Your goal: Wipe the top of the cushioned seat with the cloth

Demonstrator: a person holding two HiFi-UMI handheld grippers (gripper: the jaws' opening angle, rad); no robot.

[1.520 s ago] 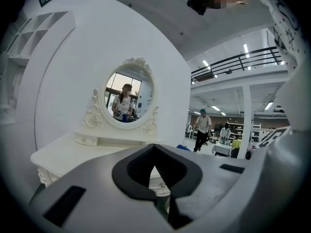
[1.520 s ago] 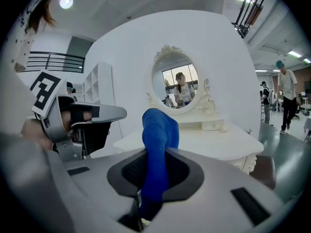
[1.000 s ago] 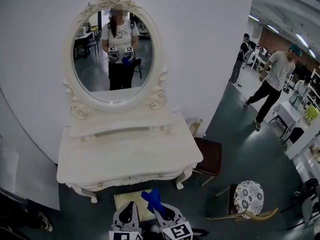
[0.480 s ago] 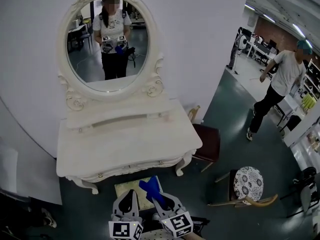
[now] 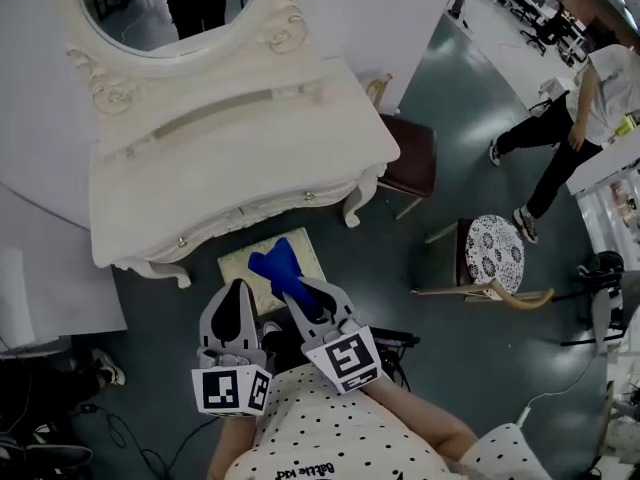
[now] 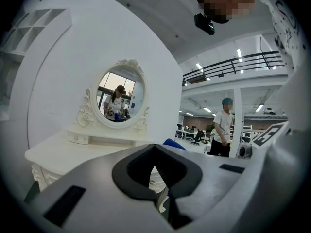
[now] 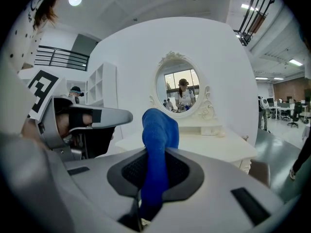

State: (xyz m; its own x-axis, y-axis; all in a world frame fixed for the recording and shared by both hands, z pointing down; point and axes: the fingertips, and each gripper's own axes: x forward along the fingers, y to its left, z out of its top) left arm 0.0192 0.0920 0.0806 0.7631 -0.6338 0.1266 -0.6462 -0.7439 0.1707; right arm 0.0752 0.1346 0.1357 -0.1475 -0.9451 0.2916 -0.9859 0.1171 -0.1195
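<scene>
The left gripper [image 5: 237, 293] hangs low in front of the person, its jaws pressed together with nothing between them, as its own view [image 6: 155, 152] confirms. Its tip points toward the near edge of the cushioned seat [image 5: 240, 265], above it in the head view; whether it touches cannot be told.

The seat is a small square stool with a pale cream-green padded top. It stands on the dark floor just in front of the white dressing table [image 5: 230, 168], partly tucked under the table's front edge.

The cloth [image 5: 275, 265] is bright blue and bunched into a narrow fold. In the head view it lies over the middle and right part of the seat top. It sticks out forward from the right gripper [image 5: 300, 290], which is clenched on its lower end. In the right gripper view the cloth [image 7: 159, 130] rises between the dark pads [image 7: 182, 171] and flops over at the top.
</scene>
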